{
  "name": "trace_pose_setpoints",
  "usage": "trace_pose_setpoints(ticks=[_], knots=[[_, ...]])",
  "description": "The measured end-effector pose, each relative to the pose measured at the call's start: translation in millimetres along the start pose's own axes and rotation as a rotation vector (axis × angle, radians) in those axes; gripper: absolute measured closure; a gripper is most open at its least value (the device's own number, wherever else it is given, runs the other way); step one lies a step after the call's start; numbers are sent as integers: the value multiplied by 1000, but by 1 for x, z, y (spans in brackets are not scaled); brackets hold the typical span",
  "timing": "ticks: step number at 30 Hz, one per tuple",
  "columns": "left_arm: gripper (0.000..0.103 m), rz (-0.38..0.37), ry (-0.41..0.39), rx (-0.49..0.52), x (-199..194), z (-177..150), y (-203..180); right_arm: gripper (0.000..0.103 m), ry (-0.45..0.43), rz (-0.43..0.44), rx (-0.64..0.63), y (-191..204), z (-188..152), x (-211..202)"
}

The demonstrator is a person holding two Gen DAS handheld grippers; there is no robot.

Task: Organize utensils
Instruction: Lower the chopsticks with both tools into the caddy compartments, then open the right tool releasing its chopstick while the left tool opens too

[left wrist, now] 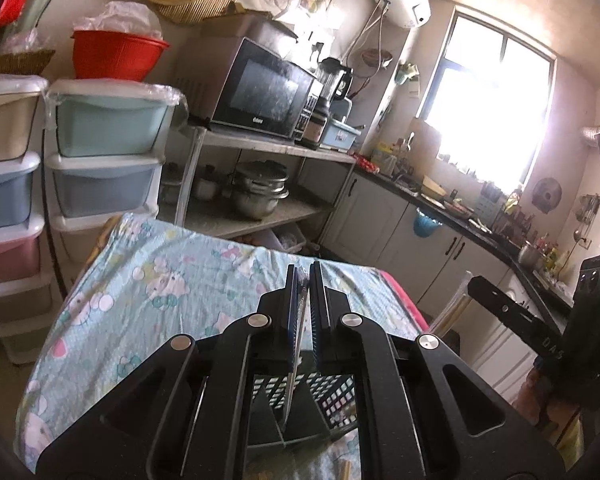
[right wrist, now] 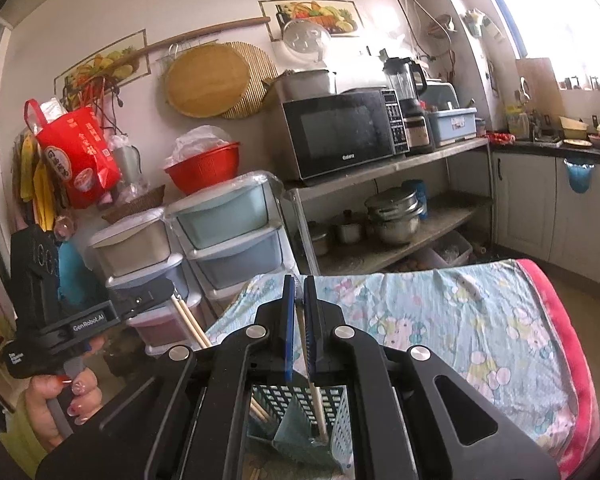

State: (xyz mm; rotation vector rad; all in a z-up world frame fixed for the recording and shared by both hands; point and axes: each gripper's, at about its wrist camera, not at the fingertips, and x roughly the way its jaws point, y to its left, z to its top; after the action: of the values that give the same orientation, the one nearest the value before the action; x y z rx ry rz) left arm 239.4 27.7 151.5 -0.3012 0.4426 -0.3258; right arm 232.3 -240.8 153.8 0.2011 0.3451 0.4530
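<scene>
Utensils mid-sort: both grippers carry something over a slotted holder basket [right wrist: 336, 420] sitting on the cloth-covered table [right wrist: 480, 320]. Nearest in the right wrist view, the right gripper [right wrist: 299, 292] is clenched on a thin pale stick, likely a chopstick [right wrist: 314, 384]. It hangs down between the blue pads, with its lower end already inside a basket compartment. Which compartment I cannot say for sure; a divider shows just left of it. More chopsticks [right wrist: 260, 412] lean in the basket's left part, so some sorting looks done.

In the left wrist view, the left gripper [left wrist: 305, 280] is clamped tight on a thin flat piece with a metal blade-like end [left wrist: 290, 400], pointing down over the basket [left wrist: 336, 396]. Knife or other flatware, too slim and edge-on to name. Its tip sits at or just above the basket's dividers; contact unclear.

Seen from the right camera, the left gripper also has a pair of chopsticks [right wrist: 190, 320] at its tip, and a hand [right wrist: 60, 400] holds its handle. From the left camera, the right gripper shows a pale stick [left wrist: 458, 300] too.

A loose wooden piece [left wrist: 346, 470] lies on the cloth by the basket, possibly yet to be sorted.

Judgement: partly done. Left to do: lower and let go of both held items, then pick up any strays.

Farther back: stacked drawers [right wrist: 228, 216], a microwave [right wrist: 340, 132] on a shelf, counter and window. None in play.
</scene>
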Motion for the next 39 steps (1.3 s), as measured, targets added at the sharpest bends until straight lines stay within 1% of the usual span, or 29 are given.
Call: trace_pose_setpoints(ticks=[5,6,7,9,11,12,13,15,16,17,18,19,20,22,25,27,28,29,30,31,33,35,38,39], knots=[[100,10,26,0,5,-12,5,97,27,5,23,-4,-10,1],[100,12,27,-1,5,-14,6,94,28,3,27,-5,-11,0],[100,13,31,-4,6,-16,8,88,27,0,30,-5,-12,0],[100,17,36,-4,6,-20,9,84,23,0,35,-6,-17,-3],[100,26,38,0,5,-23,10,83,25,-3,37,-6,-21,-4],[100,29,39,-1,5,-24,11,78,28,-3,39,-6,-23,-5],[100,31,39,-1,4,-27,11,70,29,-2,43,-7,-25,-6],[100,39,38,1,4,-28,11,62,23,-8,48,-8,-29,-10],[99,44,36,1,3,-30,12,61,22,-11,47,-8,-31,-11],[95,49,37,0,3,-32,12,60,24,-12,45,-8,-34,-12],[92,51,40,-2,3,-33,13,56,28,-12,44,-8,-36,-12],[83,55,44,-7,3,-35,14,52,33,-12,44,-8,-38,-12],[77,55,48,-11,3,-36,15,50,40,-11,41,-8,-41,-12],[75,58,48,-17,1,-39,17,46,48,-12,38,-8,-44,-13],[63,50,45,-26,-2,-42,19,42,56,-12,36,-7,-49,-14],[58,49,41,-29,-5,-44,18,39,57,-13,38,-8,-51,-15],[54,50,39,-28,-6,-45,18,37,59,-12,40,-8,-52,-16],[49,51,38,-28,-7,-45,18,36,61,-12,40,-8,-53,-16],[45,53,35,-26,-8,-47,17,36,63,-13,39,-8,-54,-17],[39,55,33,-24,-9,-47,17,35,65,-13,37,-7,-54,-17],[32,57,28,-25,-13,-49,17,33,72,-16,33,-8,-57,-19],[19,58,22,-26,-16,-50,16,31,76,-18,32,-8,-59,-20],[11,54,12,-33,-23,-53,17,30,89,-23,28,-9,-64,-22],[11,55,11,-34,-24,-53,17,30,92,-24,28,-10,-65,-23]])
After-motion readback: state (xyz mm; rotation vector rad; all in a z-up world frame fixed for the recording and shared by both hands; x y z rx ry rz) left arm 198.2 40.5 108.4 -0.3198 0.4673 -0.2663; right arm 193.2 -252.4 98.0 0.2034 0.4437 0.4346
